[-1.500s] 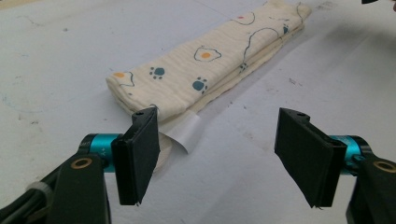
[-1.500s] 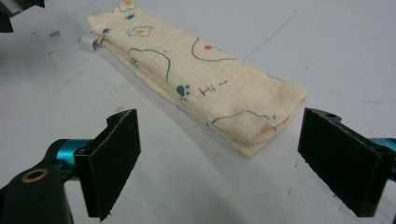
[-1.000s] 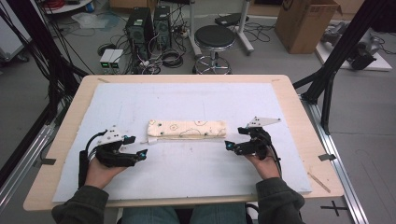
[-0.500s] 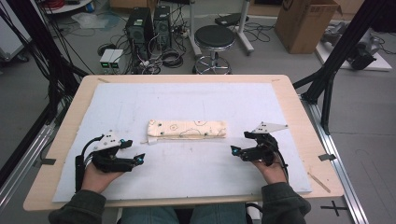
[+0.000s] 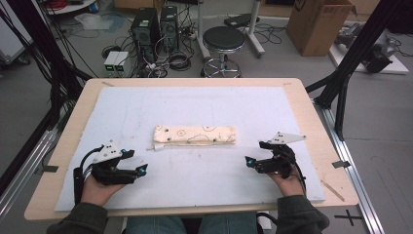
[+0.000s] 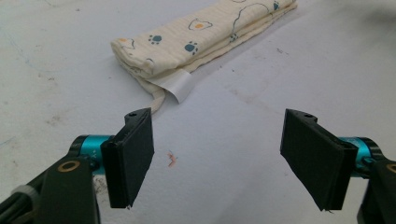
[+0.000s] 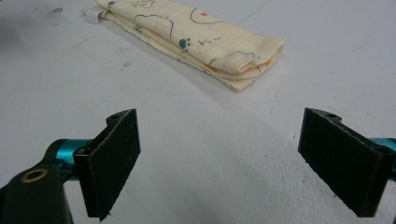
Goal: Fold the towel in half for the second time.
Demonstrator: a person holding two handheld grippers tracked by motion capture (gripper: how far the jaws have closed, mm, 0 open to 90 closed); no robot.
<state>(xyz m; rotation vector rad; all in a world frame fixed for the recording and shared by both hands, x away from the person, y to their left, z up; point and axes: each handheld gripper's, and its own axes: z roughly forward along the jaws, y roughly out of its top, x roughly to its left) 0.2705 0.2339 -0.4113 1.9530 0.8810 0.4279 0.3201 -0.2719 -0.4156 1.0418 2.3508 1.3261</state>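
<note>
One folded cloth (image 5: 195,135) lies at the middle of the white mat (image 5: 204,102), its long side running left to right. It is cream with small printed figures, and one white tag (image 6: 179,87) sticks out at its left end, flat on the mat. You hold two grippers, one in each hand, both at the near side of the mat and well apart from the cloth.

Your left gripper (image 5: 138,162) sits near and left of the cloth's left end. In the left gripper view its two black jaws stand wide apart with bare mat between them; it is released and grasps nothing. The cloth's tagged end lies beyond the jaws, untouched.

Your right gripper (image 5: 255,153) sits near and right of the cloth's right end. In the right gripper view its two jaws are likewise spread, released, with the cloth's folded right end (image 7: 247,65) farther off between them.

The mat covers one wooden table (image 5: 311,117). Beyond the table's far edge stand one round stool (image 5: 224,39) and, at far right, one cardboard box (image 5: 319,22).
</note>
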